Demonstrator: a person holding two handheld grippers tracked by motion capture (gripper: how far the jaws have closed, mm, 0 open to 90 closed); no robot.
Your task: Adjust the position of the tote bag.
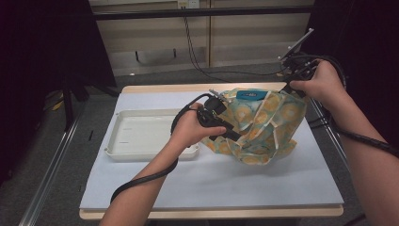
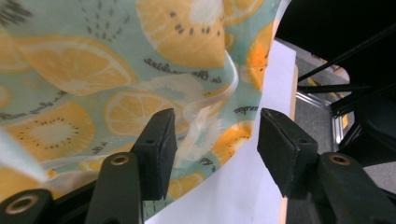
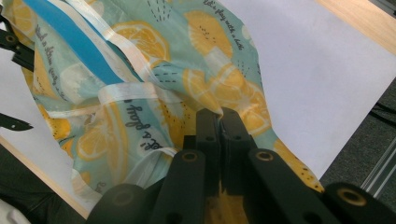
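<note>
A teal cloth bag (image 1: 263, 125) printed with orange citrus slices hangs partly lifted over the table's far right. My right gripper (image 1: 292, 88) holds its upper right corner up, jaws shut on a pinch of the cloth (image 3: 220, 119). The bag (image 3: 154, 74) spreads away from those jaws, showing a blue strip (image 3: 79, 42) and white handles. My left gripper (image 1: 229, 133) is at the bag's left side, low over the table. It stands open (image 2: 215, 133), with the bag's edge (image 2: 93, 70) and a white hem between the jaws, not pinched.
A white tray (image 1: 141, 136) lies on the table's left half, just beside my left hand. A white sheet (image 1: 211, 183) covers the wooden tabletop. Metal rails and cables run along both sides of the table.
</note>
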